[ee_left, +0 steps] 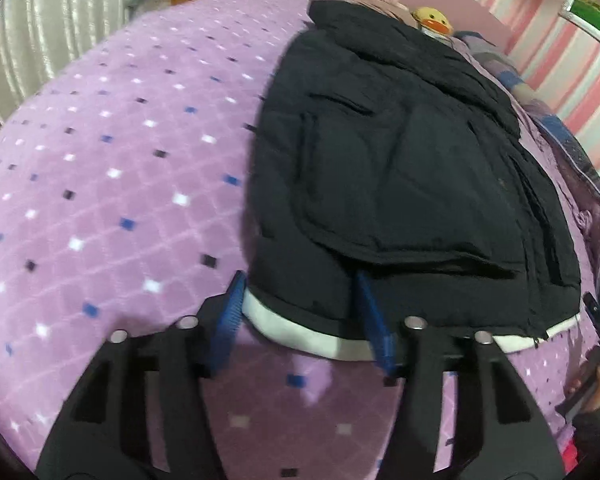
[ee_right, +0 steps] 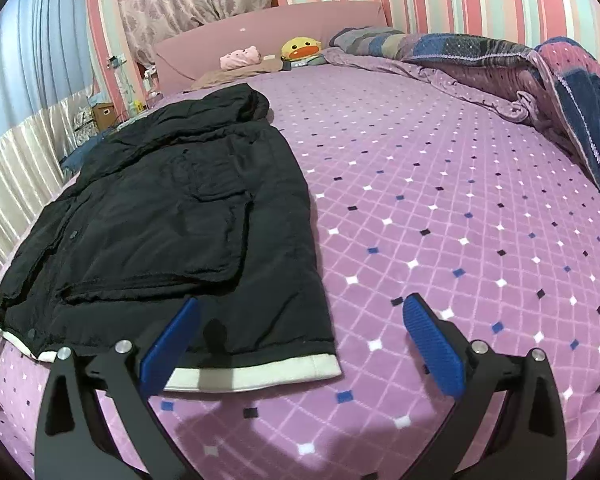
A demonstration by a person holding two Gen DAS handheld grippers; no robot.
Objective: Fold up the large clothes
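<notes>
A large black jacket [ee_left: 400, 168] with a white hem band lies flat on the purple bed, its sleeves folded in over the body. It also shows in the right wrist view [ee_right: 172, 216]. My left gripper [ee_left: 300, 316] is open, with its blue pads on either side of the hem's left corner. My right gripper [ee_right: 300, 344] is open and wide, just in front of the hem's right corner [ee_right: 320, 368]. The right gripper shows at the right edge of the left wrist view [ee_left: 598, 344].
The purple diamond-pattern bedspread [ee_right: 440, 220] covers the bed. A rumpled blue and purple blanket [ee_right: 540, 80] lies along the far right. A yellow duck plush [ee_right: 300, 49] and a pink toy [ee_right: 240, 57] sit by the pink headboard. Pale curtains [ee_left: 32, 48] hang at the left.
</notes>
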